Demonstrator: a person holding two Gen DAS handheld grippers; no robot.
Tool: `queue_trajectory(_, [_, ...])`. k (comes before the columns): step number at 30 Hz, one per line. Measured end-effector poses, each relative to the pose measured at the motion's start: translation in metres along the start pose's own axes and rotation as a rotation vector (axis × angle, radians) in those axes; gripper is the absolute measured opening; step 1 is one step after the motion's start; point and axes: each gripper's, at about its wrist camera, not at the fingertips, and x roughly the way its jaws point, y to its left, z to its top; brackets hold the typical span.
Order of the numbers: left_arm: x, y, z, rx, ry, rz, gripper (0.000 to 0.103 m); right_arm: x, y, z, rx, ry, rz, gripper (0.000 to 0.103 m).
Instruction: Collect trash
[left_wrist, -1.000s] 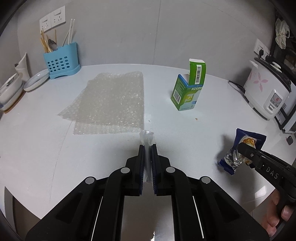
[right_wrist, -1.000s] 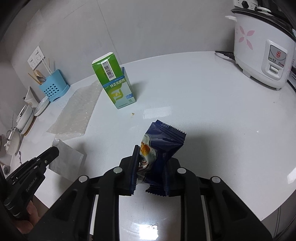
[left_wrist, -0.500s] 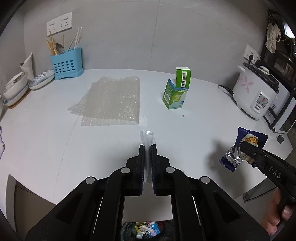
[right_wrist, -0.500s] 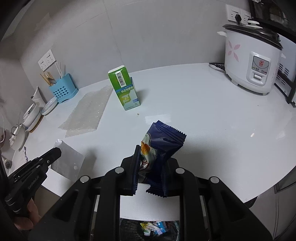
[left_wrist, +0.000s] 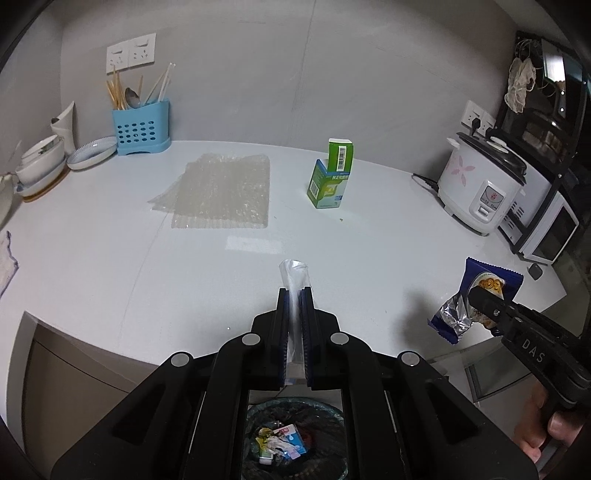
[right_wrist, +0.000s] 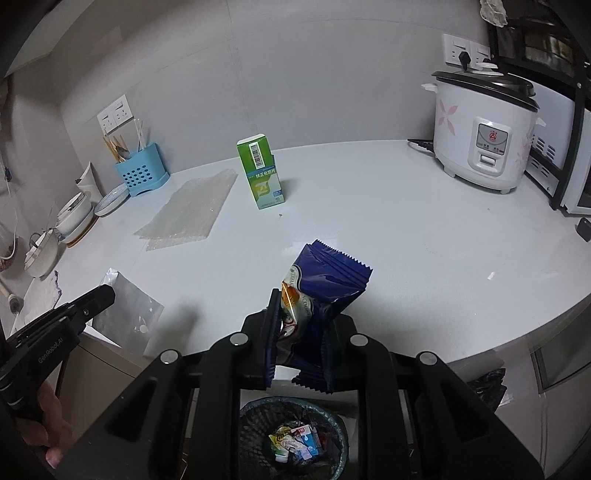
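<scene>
My left gripper (left_wrist: 294, 295) is shut on a small clear plastic bag (left_wrist: 293, 280) that sticks up between its pads. The same bag (right_wrist: 127, 314) hangs flat from that gripper (right_wrist: 105, 293) in the right wrist view. My right gripper (right_wrist: 301, 306) is shut on a dark blue snack wrapper (right_wrist: 328, 277); the wrapper (left_wrist: 480, 295) also shows at the right of the left wrist view. Both grippers hover past the counter's front edge, above a black-lined trash bin (left_wrist: 295, 439) (right_wrist: 295, 435) holding several scraps. A green carton (left_wrist: 330, 173) and bubble wrap (left_wrist: 221, 190) lie on the white counter (left_wrist: 110, 258).
A white rice cooker (right_wrist: 484, 129) and a microwave (left_wrist: 546, 229) stand at the right. A blue utensil holder (left_wrist: 142, 125) and stacked bowls (left_wrist: 40, 162) sit at the back left. A person's hand (right_wrist: 48, 424) holds the left gripper's handle.
Both grippers have drawn back from the counter and risen, each keeping its piece of trash. The counter's front edge and the trash bin below have come into view.
</scene>
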Motion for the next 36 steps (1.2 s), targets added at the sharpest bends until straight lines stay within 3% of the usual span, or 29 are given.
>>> queue_trajectory(13, [-0.053,-0.002,-0.044,0.004,-0.05,-0.072,0.006,-0.051,0.02,-0.05,-0.115,-0.089,-0.011,0.018])
queue_trajectory(21, [-0.065,-0.013,-0.084,0.015,-0.057,-0.145,0.006,-0.073,0.027,-0.09,-0.163,-0.163,-0.009,0.018])
queue_trajectory(24, [-0.065,-0.021,-0.099,0.028,-0.053,-0.171,0.006,-0.075,0.026,-0.104,-0.167,-0.163,0.008,0.018])
queue_trajectory(36, [-0.03,-0.024,-0.161,0.025,-0.022,-0.122,0.006,-0.046,0.014,-0.162,-0.157,-0.107,0.025,0.018])
